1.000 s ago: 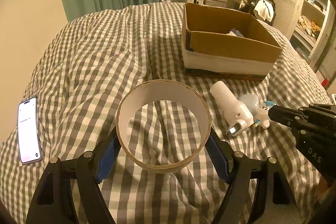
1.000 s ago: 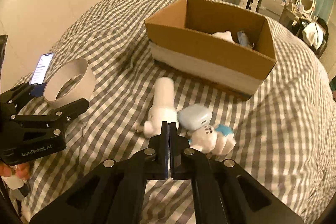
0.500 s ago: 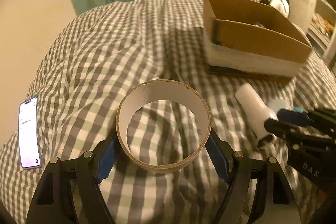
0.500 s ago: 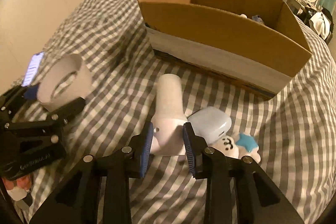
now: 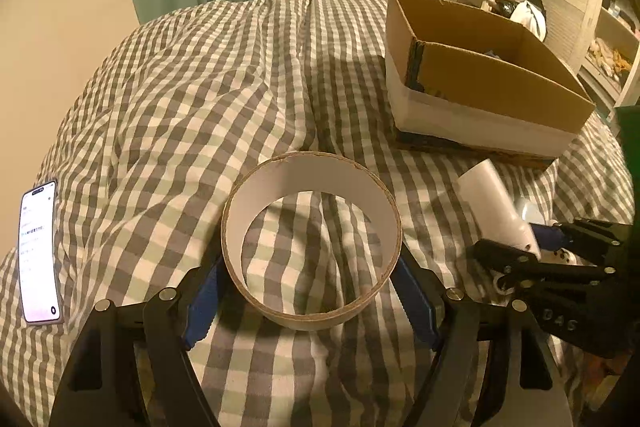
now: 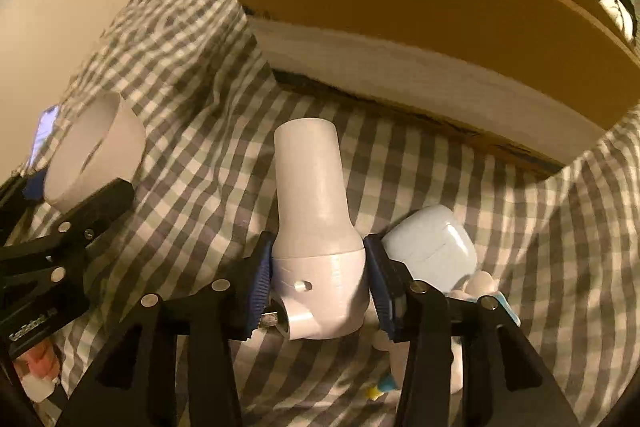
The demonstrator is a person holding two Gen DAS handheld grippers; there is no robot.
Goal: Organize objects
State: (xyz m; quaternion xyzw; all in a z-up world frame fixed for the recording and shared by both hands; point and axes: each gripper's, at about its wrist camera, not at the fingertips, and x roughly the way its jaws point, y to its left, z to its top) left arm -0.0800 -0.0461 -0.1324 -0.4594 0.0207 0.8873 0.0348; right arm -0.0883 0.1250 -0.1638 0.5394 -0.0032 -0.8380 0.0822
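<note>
My left gripper is shut on a wide white cardboard ring and holds it over the checked bedspread; it also shows in the right wrist view. My right gripper is open, with its blue pads on either side of the base of a white bottle-shaped device lying on the bed. The device also shows in the left wrist view. A pale blue earbud case and a small white and blue figurine lie just right of the device.
An open cardboard box stands on the bed behind the objects, close in the right wrist view. A phone with a lit screen lies at the left of the bed. Curtains and furniture stand behind.
My right gripper opened and moved forward and down until its pads stand around the white device. My left gripper kept its hold on the ring.
</note>
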